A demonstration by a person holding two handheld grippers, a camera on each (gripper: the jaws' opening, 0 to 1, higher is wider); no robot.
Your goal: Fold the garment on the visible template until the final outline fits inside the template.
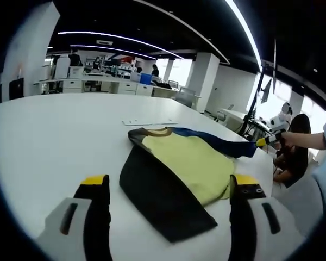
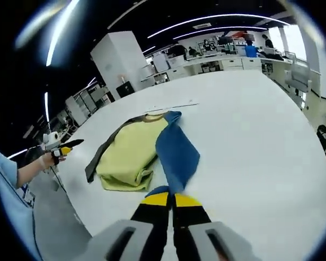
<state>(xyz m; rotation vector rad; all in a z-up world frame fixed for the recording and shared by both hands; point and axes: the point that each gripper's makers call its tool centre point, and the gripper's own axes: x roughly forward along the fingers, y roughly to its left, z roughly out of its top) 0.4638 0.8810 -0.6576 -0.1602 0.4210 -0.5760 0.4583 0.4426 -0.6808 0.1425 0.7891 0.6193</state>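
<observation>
A garment with a yellow body (image 1: 190,160), a black sleeve (image 1: 160,196) and a blue sleeve (image 1: 214,141) lies on the white table (image 1: 54,136). My left gripper (image 1: 170,182) is open and holds nothing, its jaws wide apart short of the black sleeve. In the right gripper view it shows as the left gripper (image 2: 65,145), held by a hand off the table's edge, apart from the yellow body (image 2: 131,149). My right gripper (image 2: 169,200) is shut on the end of the blue sleeve (image 2: 176,149), which is drawn out toward me. It appears again as the right gripper (image 1: 267,140), pulling that sleeve taut.
A thin pale strip (image 1: 150,122) lies on the table just beyond the collar, also visible as the strip (image 2: 171,107). The table edge (image 2: 65,190) runs close to the garment. A person (image 1: 294,155) sits past the table's corner beside a black stand (image 1: 255,103). Office desks line the background.
</observation>
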